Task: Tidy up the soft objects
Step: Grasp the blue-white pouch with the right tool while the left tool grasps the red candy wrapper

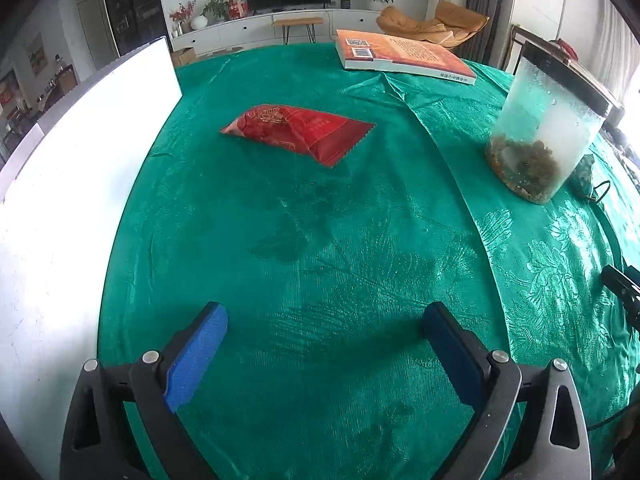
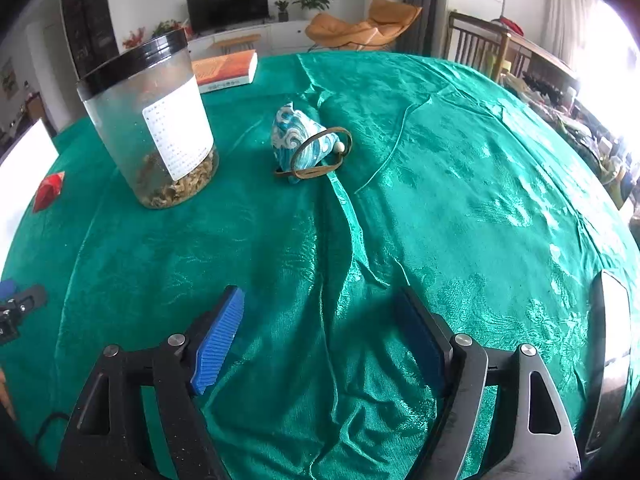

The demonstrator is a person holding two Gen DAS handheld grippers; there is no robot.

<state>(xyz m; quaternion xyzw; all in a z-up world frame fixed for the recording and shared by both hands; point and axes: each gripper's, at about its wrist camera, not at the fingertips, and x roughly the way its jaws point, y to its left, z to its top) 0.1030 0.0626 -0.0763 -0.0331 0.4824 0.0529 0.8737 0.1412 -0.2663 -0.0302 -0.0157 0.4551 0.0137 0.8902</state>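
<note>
Two grippers over a table covered in shiny green cloth [image 1: 320, 240], and neither one has anything in it. Left gripper [image 1: 324, 316] has its blue pads spread wide with only bare cloth between them, pointing down at the table. Right gripper [image 2: 320, 300] is the same deal, jaws apart, nothing but a wrinkled fold of cloth under the gap.

So where's the soft stuff? From the left wrist view there's a red packet [image 1: 298, 133] lying flat on the cloth, well ahead of the left gripper and a bit to the left of centre, not touching anything else. From the right wrist view there's a little blue and white patterned pouch [image 2: 298, 144] with a brown cord looped around it and a small pale bead on the cord. It sits ahead of the right gripper, close to the top of a long crease in the cloth, well clear of the pads.

Other stuff on the table: a clear plastic jar [image 2: 154, 120] with a black lid and a white label, some brownish dried bits in the bottom, standing upright to the left of the pouch. An orange book [image 1: 404, 58] lies flat at the far edge. A white board [image 1: 80, 184] stands along the left side of the table in the left view, beside the cloth's edge
</note>
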